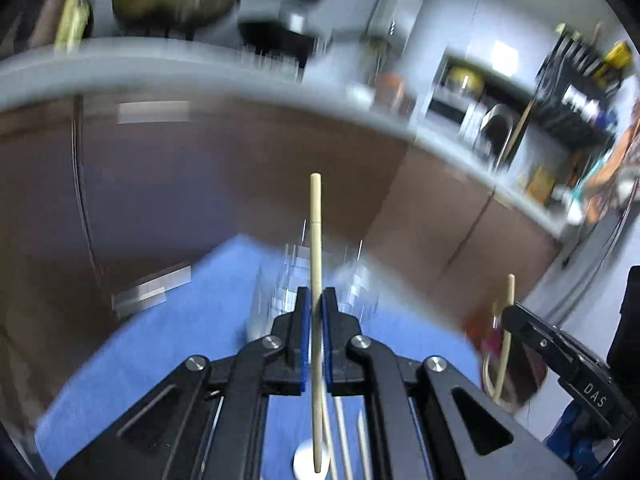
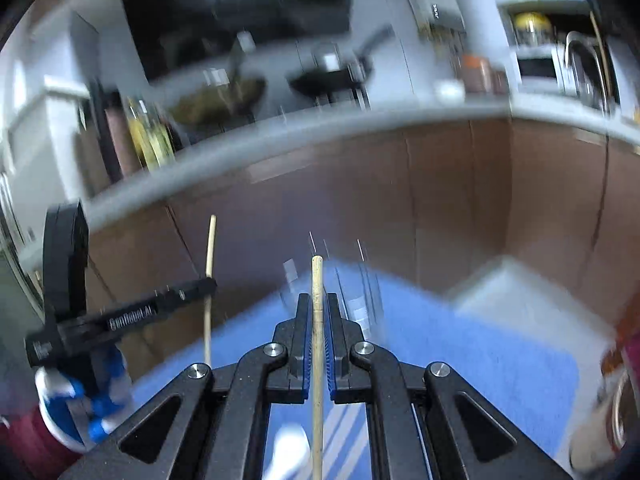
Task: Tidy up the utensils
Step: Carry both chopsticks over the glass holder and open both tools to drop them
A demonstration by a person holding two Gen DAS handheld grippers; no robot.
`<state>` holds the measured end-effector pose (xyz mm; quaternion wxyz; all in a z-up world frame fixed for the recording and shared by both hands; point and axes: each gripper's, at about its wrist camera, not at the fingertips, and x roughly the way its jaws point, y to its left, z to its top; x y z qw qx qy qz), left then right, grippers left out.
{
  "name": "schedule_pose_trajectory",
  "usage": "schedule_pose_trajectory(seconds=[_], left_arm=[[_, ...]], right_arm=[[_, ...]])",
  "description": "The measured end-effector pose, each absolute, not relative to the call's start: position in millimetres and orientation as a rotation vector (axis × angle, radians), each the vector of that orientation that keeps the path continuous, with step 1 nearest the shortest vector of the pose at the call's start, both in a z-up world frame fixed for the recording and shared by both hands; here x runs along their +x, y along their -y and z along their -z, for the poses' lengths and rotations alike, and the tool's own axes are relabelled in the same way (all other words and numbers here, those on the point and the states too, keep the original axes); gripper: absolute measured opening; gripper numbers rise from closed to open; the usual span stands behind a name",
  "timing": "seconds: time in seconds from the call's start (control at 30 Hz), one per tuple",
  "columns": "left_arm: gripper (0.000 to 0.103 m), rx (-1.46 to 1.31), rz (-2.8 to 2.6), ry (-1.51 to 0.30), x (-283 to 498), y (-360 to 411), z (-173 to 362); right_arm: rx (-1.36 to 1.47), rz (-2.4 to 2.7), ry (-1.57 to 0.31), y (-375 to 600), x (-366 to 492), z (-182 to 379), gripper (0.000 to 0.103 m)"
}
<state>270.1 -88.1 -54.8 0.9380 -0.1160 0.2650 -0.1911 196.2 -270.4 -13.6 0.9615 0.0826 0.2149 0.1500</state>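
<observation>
Above the blue mat (image 1: 180, 340), left tongs (image 1: 316, 308) and right tongs (image 2: 318, 312) each pinch 1 upright chopstick (image 1: 316, 240).

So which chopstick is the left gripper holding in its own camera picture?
The middle one: this chopstick stands pinched between the left gripper pads. The other chopstick sits off right, held by the right gripper.

A home kitchen is showing beyond the jaws: pans (image 2: 332, 76) sitting on a stove, brown cabinets (image 2: 360, 200), a sink faucet (image 2: 582, 64).
</observation>
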Motion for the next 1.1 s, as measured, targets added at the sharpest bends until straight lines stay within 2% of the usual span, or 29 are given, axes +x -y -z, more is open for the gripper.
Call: schedule_pose_trajectory(seconds=[0.17,0.37,0.63,0.9,1.03,1.1], left_arm=[[0.005,-0.277,0.369,-0.303,287,75,4],[0.005,-0.261,0.282,-0.183,335,93,5],[0.005,-0.253,0.181,-0.212,390,116,62],[0.005,-0.205,0.152,-0.214,396,127,118],[0.009,-0.198,0.164,-0.23,387,127,126],[0.017,-0.199,0.17,-0.237,383,124,121]], right_arm=[[0.204,-0.309,-0.189,259,232,-25,0.006],[0.181,-0.211,-0.067,250,293,-14,0.006],[0.169,-0.126,-0.064,257,338,42,0.006],[0.112,-0.088,-0.131,253,339,91,0.006],[0.103,-0.083,-0.158,252,329,101,0.007],[0.101,-0.084,-0.172,253,321,101,0.012]])
